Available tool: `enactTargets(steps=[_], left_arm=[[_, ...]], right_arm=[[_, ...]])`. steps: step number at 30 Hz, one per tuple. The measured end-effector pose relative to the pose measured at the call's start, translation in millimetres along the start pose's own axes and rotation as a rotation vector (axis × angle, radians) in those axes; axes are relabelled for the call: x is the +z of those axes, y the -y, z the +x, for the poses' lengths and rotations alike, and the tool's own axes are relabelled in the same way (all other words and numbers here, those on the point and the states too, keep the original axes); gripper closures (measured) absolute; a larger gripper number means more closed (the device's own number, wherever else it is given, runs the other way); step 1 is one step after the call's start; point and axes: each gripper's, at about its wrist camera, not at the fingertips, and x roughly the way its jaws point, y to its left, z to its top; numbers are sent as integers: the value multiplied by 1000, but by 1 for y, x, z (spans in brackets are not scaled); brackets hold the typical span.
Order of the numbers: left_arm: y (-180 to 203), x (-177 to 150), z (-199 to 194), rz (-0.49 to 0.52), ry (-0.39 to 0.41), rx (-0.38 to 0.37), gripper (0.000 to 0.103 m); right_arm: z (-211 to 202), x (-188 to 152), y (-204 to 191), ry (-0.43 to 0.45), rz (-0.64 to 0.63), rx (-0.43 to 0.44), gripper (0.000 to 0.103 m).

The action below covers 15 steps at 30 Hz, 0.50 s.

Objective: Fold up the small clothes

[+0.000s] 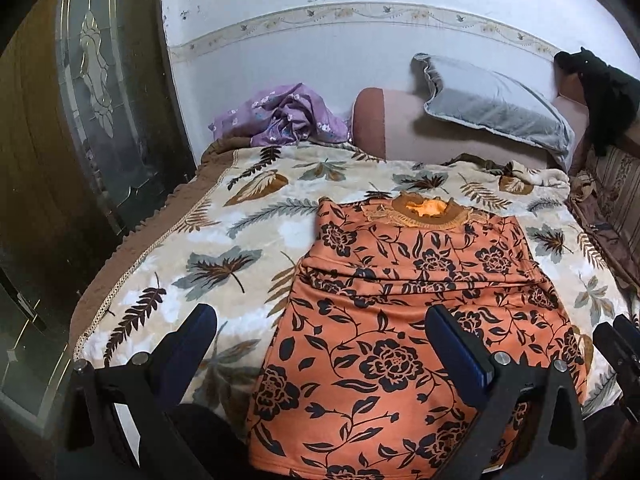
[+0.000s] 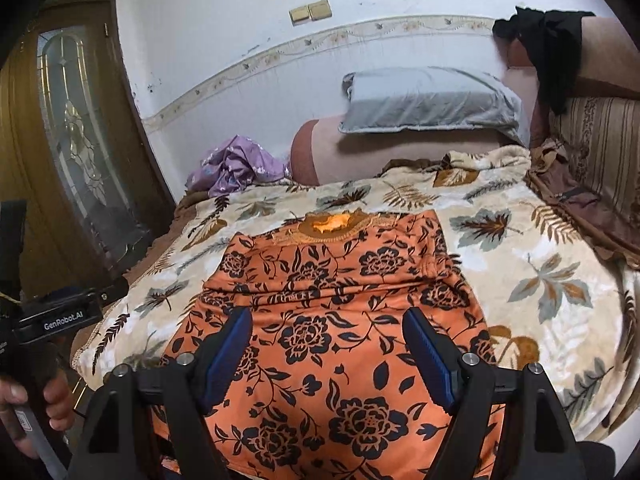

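Observation:
An orange garment with black flowers (image 1: 404, 320) lies flat on the bed, neckline at the far end, its sides folded in to a long strip. It also shows in the right wrist view (image 2: 336, 320). My left gripper (image 1: 320, 336) is open and empty, held above the garment's near left edge. My right gripper (image 2: 326, 340) is open and empty, above the garment's near middle. The right gripper's fingers (image 1: 618, 344) show at the right edge of the left wrist view. The left gripper's body (image 2: 60, 316) and the hand holding it show at the left of the right wrist view.
A leaf-print blanket (image 1: 224, 248) covers the bed. A crumpled purple garment (image 1: 280, 116) lies at the far left. A grey pillow (image 1: 492, 104) leans on a pink bolster. A black cloth (image 1: 608, 96) hangs at the far right. A wooden glass door (image 1: 80, 120) stands left.

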Motion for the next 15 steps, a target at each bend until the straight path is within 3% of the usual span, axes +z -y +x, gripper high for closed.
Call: enactTargets(steps=[15], left_arm=[[-13, -12, 31, -12, -69, 33, 0]], right_arm=[[22, -8, -2, -64, 4, 1, 23]])
